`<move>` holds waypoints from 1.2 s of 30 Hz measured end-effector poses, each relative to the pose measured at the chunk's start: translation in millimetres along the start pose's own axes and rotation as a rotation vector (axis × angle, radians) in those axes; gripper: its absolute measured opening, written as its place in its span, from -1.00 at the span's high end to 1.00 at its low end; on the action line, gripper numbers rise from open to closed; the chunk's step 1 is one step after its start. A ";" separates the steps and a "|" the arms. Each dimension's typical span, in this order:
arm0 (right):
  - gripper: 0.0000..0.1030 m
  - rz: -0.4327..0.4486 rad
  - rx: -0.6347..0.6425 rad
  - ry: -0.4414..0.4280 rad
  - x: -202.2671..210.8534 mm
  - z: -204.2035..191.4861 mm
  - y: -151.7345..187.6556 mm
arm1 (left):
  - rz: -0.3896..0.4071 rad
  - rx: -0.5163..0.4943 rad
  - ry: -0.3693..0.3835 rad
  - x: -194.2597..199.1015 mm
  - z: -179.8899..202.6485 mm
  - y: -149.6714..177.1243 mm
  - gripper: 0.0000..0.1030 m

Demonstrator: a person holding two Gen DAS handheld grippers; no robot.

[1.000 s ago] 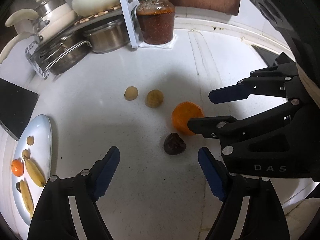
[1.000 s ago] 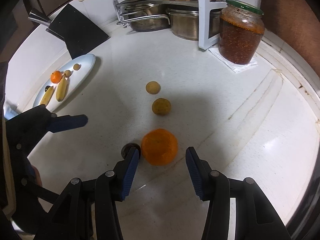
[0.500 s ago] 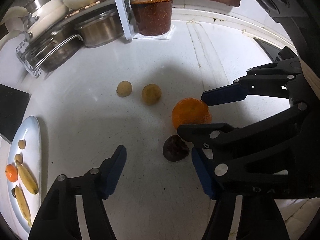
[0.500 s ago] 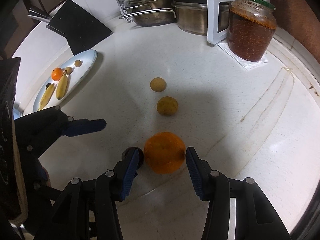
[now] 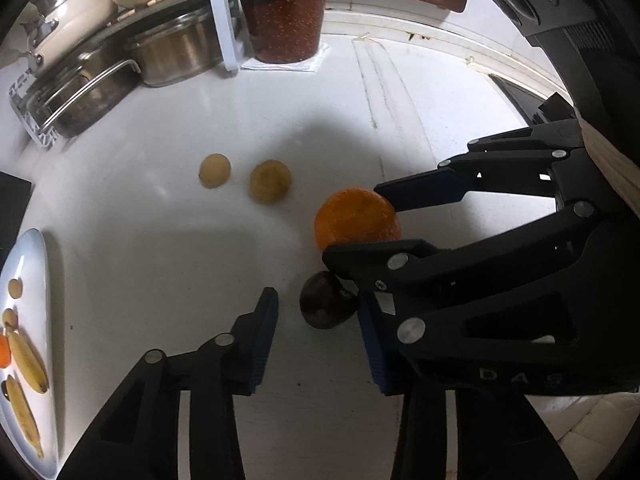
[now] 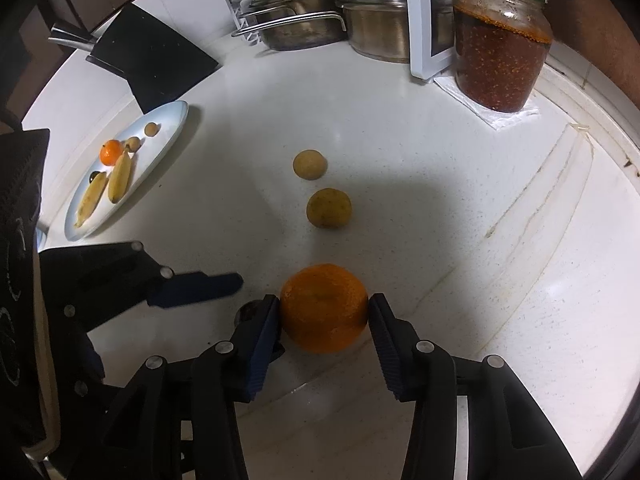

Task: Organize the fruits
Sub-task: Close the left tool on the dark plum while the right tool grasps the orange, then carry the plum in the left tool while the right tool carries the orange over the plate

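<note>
On the white counter an orange point(image 6: 324, 308) sits between the blue pads of my right gripper point(image 6: 324, 300). Both pads touch its sides while the jaws are closing. Just left of it lies a small dark fruit point(image 5: 326, 300), half hidden in the right wrist view point(image 6: 250, 310). My left gripper point(image 5: 316, 298) straddles this fruit with its jaws closing. The right pad is at the fruit and a gap shows at the left pad. Two tan round fruits point(image 5: 215, 171) point(image 5: 270, 182) lie farther back. A pale plate point(image 6: 172, 120) at the left holds bananas, a small orange and small fruits.
A glass jar of red-brown preserve point(image 6: 500, 48) stands at the back on a paper towel. Beside it is a white rack with steel pots point(image 6: 320, 20). A black block point(image 6: 152, 60) sits behind the plate. The counter's raised edge runs along the right.
My left gripper sank a little and its jaws narrowed from wide around the dark fruit. My right gripper's pads closed from a small gap onto the orange.
</note>
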State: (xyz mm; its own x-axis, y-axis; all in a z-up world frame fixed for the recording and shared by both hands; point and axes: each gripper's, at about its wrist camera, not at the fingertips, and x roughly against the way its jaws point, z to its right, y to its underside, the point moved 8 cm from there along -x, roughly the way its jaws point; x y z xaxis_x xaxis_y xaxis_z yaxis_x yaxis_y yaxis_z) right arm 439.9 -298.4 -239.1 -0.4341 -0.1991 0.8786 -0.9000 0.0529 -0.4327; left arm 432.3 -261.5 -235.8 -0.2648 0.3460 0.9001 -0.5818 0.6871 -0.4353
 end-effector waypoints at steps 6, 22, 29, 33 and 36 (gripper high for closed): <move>0.10 0.018 -0.032 0.032 6.4 9.7 3.5 | 0.002 -0.002 0.028 -0.8 5.5 1.8 0.44; 0.10 0.089 -0.161 0.201 36.0 39.8 24.1 | 0.049 0.083 0.015 6.6 4.7 6.3 0.46; 0.10 0.108 -0.176 0.217 43.5 39.0 31.3 | 0.107 0.179 -0.028 24.4 -5.3 7.7 0.46; 0.10 0.114 -0.177 0.211 46.1 34.1 32.8 | 0.143 0.223 -0.062 36.8 -12.2 9.3 0.46; 0.10 0.119 -0.166 0.208 47.8 27.2 33.5 | 0.162 0.251 -0.084 45.9 -19.6 11.5 0.46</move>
State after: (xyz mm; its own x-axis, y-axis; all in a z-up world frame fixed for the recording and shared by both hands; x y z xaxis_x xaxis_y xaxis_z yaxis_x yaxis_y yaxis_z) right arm 390.0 -332.8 -217.1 -0.5202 0.0218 0.8538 -0.8291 0.2272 -0.5109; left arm 428.5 -225.2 -200.0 -0.4262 0.3767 0.8225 -0.6956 0.4448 -0.5642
